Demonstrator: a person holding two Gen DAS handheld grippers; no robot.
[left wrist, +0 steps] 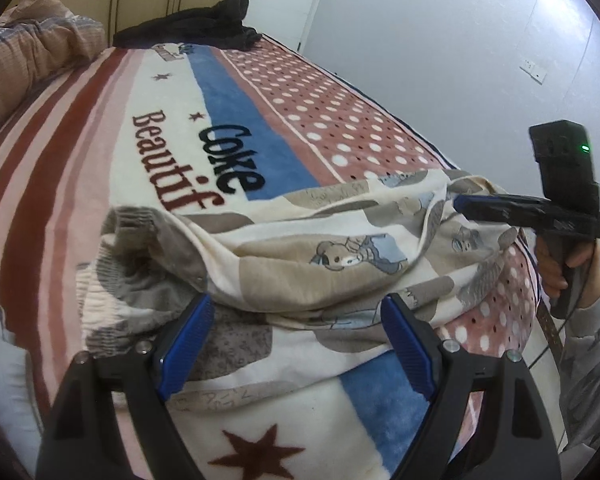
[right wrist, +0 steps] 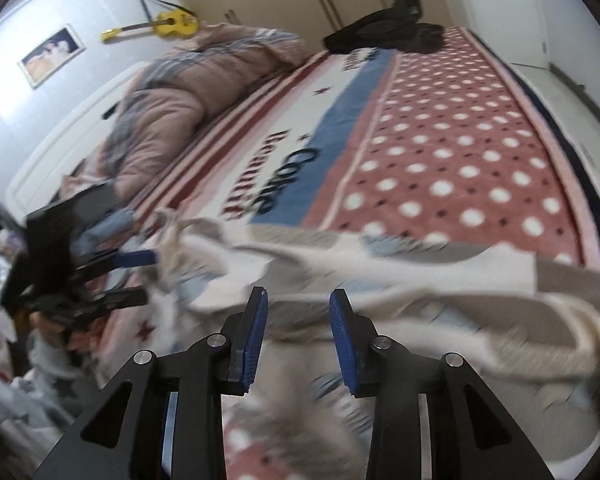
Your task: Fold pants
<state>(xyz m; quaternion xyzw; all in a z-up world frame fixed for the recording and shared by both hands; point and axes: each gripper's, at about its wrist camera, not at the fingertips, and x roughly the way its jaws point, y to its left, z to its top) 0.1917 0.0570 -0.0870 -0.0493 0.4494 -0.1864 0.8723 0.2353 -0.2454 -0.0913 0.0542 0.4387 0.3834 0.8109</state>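
Note:
Cream pants (left wrist: 320, 248) printed with bears and grey patches lie crumpled on the patterned blanket (left wrist: 160, 128). My left gripper (left wrist: 296, 304) hovers over their near side with the elastic waistband (left wrist: 112, 280) to its left; its blue pads stand wide apart with nothing pressed between them. My right gripper (left wrist: 460, 202) comes in from the right, held by a hand (left wrist: 560, 268), its tip at a raised fold of the pants. In the right wrist view the pants (right wrist: 380, 280) are blurred; the right gripper (right wrist: 299, 294) shows a gap between its pads. The left gripper (right wrist: 134, 276) is open at the pants' far-left end.
A dark garment (left wrist: 204, 26) lies at the far end of the bed. A pink quilt (right wrist: 172, 96) is heaped along the headboard side. A yellow guitar (right wrist: 168, 24) hangs on the wall. The bed's edge (right wrist: 580, 184) runs along the right, with floor beyond.

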